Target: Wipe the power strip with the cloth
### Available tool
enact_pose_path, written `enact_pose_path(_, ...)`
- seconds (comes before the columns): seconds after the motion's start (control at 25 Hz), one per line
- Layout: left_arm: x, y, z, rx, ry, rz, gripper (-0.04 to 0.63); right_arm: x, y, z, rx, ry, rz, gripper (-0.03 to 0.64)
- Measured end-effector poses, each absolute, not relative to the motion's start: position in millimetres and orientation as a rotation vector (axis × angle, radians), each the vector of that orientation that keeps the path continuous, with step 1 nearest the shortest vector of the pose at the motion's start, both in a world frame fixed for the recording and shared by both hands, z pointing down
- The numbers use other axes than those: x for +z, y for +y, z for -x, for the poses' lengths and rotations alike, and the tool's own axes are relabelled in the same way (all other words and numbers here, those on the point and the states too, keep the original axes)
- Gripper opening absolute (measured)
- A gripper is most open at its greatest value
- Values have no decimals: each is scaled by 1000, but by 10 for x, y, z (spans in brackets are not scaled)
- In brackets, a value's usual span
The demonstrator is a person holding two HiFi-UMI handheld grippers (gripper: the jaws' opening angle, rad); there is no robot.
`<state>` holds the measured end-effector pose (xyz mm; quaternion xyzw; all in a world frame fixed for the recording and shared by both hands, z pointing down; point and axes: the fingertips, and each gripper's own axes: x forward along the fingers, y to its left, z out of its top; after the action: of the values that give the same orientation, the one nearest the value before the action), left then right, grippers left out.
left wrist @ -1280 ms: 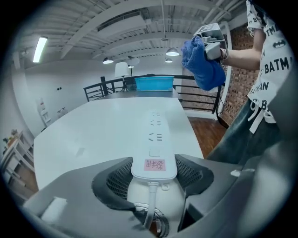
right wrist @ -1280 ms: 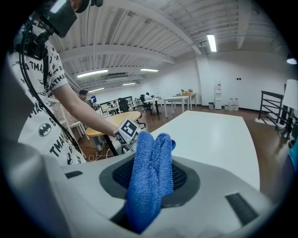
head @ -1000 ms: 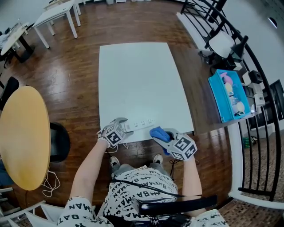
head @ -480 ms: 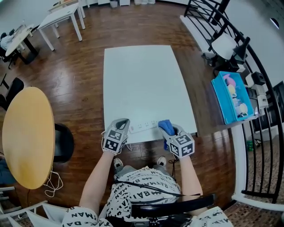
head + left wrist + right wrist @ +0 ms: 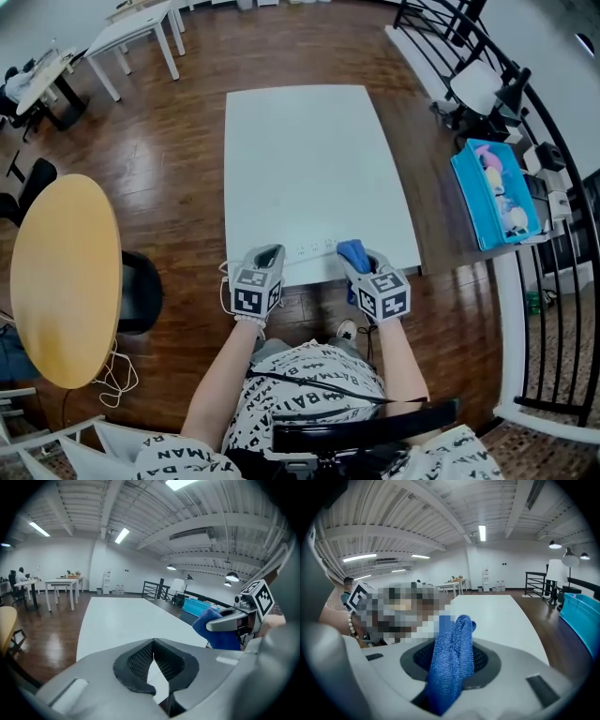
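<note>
A white power strip (image 5: 305, 250) lies along the near edge of the white table (image 5: 309, 159). My left gripper (image 5: 270, 253) points at the strip's left end. Its jaws are shut (image 5: 152, 660); a thin white sliver shows between the pads, and I cannot tell what it is. My right gripper (image 5: 360, 259) is at the strip's right end, shut on a blue cloth (image 5: 352, 248). The cloth (image 5: 457, 639) sticks up out of the right jaws as a folded bunch. In the left gripper view the cloth (image 5: 213, 630) hangs beside the table's corner.
A round yellow table (image 5: 66, 281) and a black chair (image 5: 141, 292) stand to the left. A blue bin (image 5: 497, 192) with small items sits to the right, beside a black railing (image 5: 562, 309). White desks (image 5: 131, 23) stand far back left.
The left gripper has turned to point straight at the strip's left end. The right gripper has carried the cloth forward onto the table edge by the strip's right end.
</note>
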<state>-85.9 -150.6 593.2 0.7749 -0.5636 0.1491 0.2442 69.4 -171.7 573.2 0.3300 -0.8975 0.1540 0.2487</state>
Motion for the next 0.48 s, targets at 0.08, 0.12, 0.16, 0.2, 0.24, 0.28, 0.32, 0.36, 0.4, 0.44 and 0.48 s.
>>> enact_pose_path(0.08,5924,-1481,848,393,-1544,-2106,5,5733,-1695,-718,425,-2446,-907,130)
enact_pose_path(0.12,5926,-1468,833,392,-1545,-2103,5,5728,-1684,-730,425,-2447,-910,132)
enact_pose_path(0.16,5929,-1455,816,393,-1545,-2104,5,5721,-1673,-741,424,-2448,-912,130)
enact_pose_path(0.2,5932,-1442,801,395,-1543,-2106,5,5714,-1662,-751,423,-2449,-915,130)
enact_pose_path(0.24,5934,-1431,788,395,-1542,-2108,5,5709,-1651,-759,423,-2450,-917,130)
enact_pose_path(0.28,5936,-1422,780,394,-1540,-2109,5,5705,-1641,-765,423,-2451,-919,130)
enact_pose_path(0.32,5937,-1413,775,391,-1538,-2109,5,5700,-1632,-771,423,-2451,-922,130)
enact_pose_path(0.36,5938,-1403,772,388,-1537,-2109,5,5697,-1621,-775,424,-2452,-924,130)
enact_pose_path(0.4,5940,-1389,770,387,-1536,-2107,5,5693,-1607,-777,425,-2452,-925,130)
enact_pose_path(0.44,5940,-1376,768,386,-1536,-2106,5,5687,-1594,-778,424,-2453,-926,130)
enact_pose_path(0.48,5938,-1366,764,385,-1536,-2104,5,5679,-1584,-778,423,-2455,-927,130)
